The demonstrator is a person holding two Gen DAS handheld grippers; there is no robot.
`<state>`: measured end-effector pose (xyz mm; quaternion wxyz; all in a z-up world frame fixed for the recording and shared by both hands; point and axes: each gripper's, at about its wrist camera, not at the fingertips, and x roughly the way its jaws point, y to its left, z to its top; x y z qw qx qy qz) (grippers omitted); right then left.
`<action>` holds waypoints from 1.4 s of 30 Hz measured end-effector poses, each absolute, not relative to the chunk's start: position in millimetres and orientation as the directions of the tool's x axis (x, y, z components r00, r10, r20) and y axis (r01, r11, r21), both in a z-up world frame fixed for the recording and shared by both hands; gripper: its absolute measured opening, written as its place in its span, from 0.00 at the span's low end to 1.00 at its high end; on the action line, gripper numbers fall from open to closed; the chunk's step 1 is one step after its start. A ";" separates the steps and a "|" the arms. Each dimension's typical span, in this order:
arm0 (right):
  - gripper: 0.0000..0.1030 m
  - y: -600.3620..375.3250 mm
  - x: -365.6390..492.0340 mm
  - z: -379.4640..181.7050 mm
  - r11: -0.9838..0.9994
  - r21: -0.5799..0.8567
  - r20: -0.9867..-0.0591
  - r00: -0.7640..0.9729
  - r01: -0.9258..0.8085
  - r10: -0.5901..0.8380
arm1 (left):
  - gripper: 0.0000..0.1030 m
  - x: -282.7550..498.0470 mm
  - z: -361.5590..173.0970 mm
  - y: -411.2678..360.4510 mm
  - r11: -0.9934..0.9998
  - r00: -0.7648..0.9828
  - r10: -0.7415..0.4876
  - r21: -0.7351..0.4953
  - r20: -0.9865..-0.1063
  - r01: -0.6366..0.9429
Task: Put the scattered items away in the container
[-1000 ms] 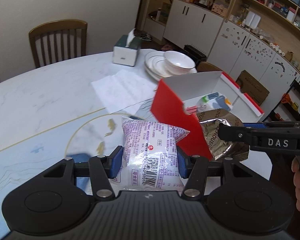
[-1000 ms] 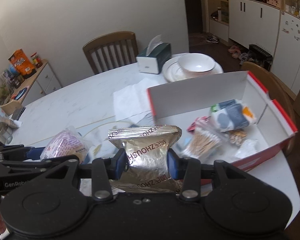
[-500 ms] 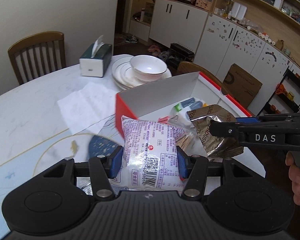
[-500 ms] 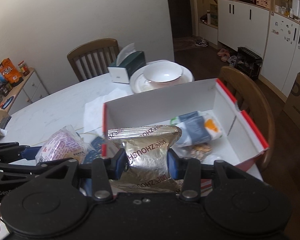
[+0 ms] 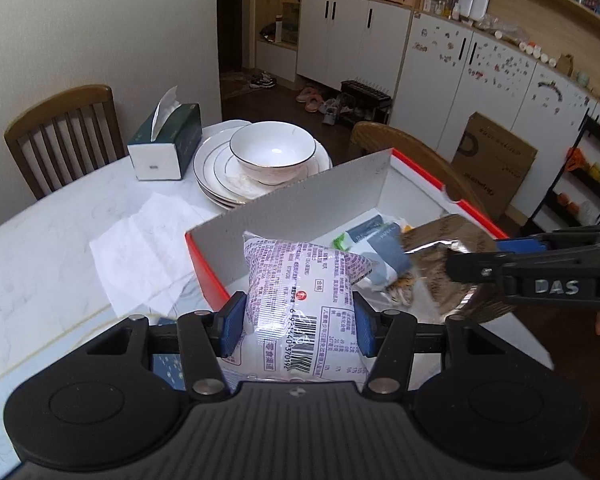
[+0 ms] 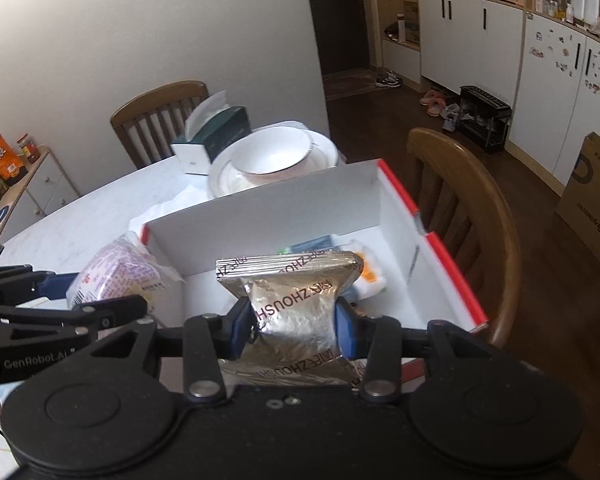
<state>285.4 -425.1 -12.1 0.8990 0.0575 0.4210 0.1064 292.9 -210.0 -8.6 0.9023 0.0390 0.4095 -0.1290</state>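
Note:
My left gripper (image 5: 298, 326) is shut on a purple-printed clear packet (image 5: 304, 292) and holds it over the near left corner of the red and white box (image 5: 300, 196). My right gripper (image 6: 294, 330) is shut on a silver foil packet (image 6: 296, 296) and holds it above the box (image 6: 268, 208), over its near side. The foil packet also shows in the left wrist view (image 5: 444, 256), and the purple packet in the right wrist view (image 6: 120, 272). Several small packets (image 5: 376, 240) lie inside the box.
A bowl on stacked plates (image 5: 272, 152), a green tissue box (image 5: 166, 140) and a loose white tissue (image 5: 144, 248) lie on the marble table beyond the box. Wooden chairs stand at the far side (image 5: 60, 128) and beside the box (image 6: 468, 216).
Both grippers have moved forward and up with their packets, from in front of the box to over its open top. Their grips have not changed.

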 end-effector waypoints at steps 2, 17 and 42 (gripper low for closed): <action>0.41 -432.0 289.7 -13.9 0.972 0.195 -0.745 0.624 -0.134 0.235 | 0.52 302.2 -11.9 -215.3 0.965 0.630 -0.179 -0.011 -0.756 0.261; 0.41 -445.8 323.0 -31.9 0.972 0.178 -0.762 0.603 -0.154 0.235 | 0.52 351.7 -42.6 -248.8 0.962 0.603 -0.096 0.082 -0.792 0.261; 0.41 -428.8 327.2 -72.0 0.958 0.081 -0.809 0.543 -0.276 0.225 | 0.52 373.6 -87.1 -255.9 0.952 0.541 -0.014 0.154 -0.841 0.264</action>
